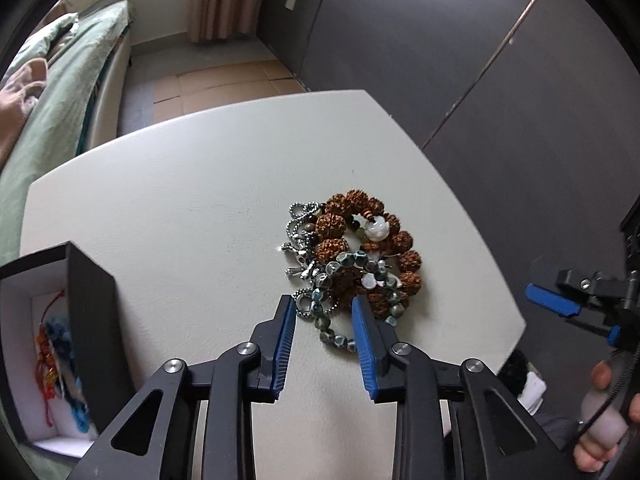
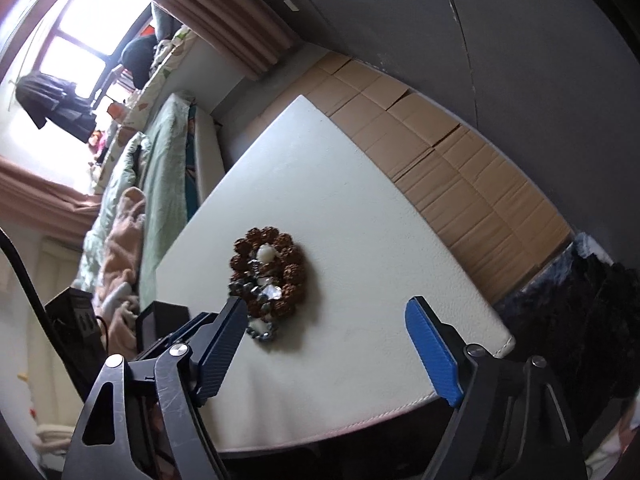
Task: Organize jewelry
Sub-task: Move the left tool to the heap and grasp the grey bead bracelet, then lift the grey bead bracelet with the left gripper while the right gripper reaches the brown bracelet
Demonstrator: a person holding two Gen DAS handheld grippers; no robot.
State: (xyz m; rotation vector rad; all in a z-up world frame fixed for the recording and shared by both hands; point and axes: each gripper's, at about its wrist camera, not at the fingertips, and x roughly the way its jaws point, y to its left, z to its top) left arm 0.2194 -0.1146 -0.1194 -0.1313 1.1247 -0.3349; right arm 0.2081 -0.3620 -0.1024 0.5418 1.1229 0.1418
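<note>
The left hand-held gripper (image 1: 324, 312) is seen poised low over the near edge of the jewelry pile (image 1: 352, 256), its jaws partly open. A strand of mottled grey-green beads (image 1: 334, 320) lies between the blue pads, but no pad is seen pressing on it, so nothing is judged to be held. The right hand-held gripper (image 2: 328, 320) is held wide open and empty, on the near right of the pile and well clear of it.

The pile lies on the white desk (image 1: 180, 200), and a landmark is best taken from it: a brown seed-bead bracelet (image 1: 396, 240) forms its far side, silver chains (image 1: 300, 232) its left side, and a white stone (image 1: 376, 228) sits near its middle. To the near left of the pile, at the desk's edge, an open black box (image 1: 88, 320) is seen with a red and blue tasselled piece already inside.

The pieces are heaped and appear interlaced. If the grey-green strand is closed upon and lifted, the chains or the brown bracelet may be dragged along, and a snagged piece could be dropped short of the box or slid off the desk's near edge. A shallow pinch on round beads may also be lost by slipping.
</note>
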